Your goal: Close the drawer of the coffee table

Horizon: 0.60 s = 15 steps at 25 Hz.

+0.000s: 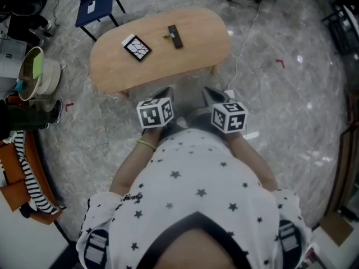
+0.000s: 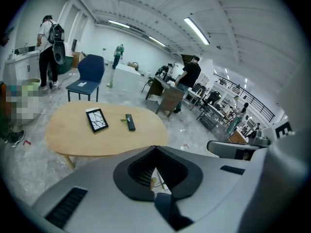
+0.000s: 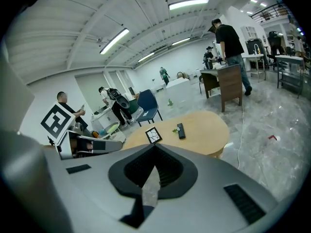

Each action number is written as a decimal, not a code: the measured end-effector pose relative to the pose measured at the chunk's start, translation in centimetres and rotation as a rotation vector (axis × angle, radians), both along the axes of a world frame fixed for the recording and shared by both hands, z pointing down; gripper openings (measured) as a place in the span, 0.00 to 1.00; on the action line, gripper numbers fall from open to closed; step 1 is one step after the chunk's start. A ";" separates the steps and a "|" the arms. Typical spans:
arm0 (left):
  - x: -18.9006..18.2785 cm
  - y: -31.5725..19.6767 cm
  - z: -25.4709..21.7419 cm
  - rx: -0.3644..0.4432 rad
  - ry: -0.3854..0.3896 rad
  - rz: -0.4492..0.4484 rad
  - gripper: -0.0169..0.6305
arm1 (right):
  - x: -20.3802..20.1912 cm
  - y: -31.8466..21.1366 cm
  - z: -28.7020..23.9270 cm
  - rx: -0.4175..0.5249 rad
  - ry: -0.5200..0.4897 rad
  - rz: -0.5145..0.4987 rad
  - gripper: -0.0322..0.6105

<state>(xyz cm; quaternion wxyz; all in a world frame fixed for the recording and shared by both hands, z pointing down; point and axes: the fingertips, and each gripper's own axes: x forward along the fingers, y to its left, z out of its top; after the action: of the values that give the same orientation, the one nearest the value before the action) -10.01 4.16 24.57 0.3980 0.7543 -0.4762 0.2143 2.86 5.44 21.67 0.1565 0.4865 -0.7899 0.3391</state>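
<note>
Right now my left tongs [image 1: 164,92] and right tongs [image 1: 211,94] sit clenched, empty; the counter [image 1: 196,55] lies crosswise just ahead, equally near both.

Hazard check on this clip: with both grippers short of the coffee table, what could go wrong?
No drawer shows in any view, so a push may land wrongly on the coffee table. A jolt could slide the loose remote and framed panel. The floor cable beside it could snag a foot.

one coffee table [image 1: 168,66], one remote [image 1: 175,36], one black-framed panel [image 1: 137,47], one blue chair [image 1: 92,5]
</note>
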 end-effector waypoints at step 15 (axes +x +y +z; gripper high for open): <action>0.3 0.4 0.0 0.007 0.005 0.037 0.04 | -2.3 0.4 0.0 0.004 -0.034 -0.084 0.06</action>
<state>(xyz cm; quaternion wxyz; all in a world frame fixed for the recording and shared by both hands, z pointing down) -9.69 4.53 24.62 0.3927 0.7648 -0.4619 0.2181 0.58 5.87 21.65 0.1563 0.4475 -0.8128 0.3388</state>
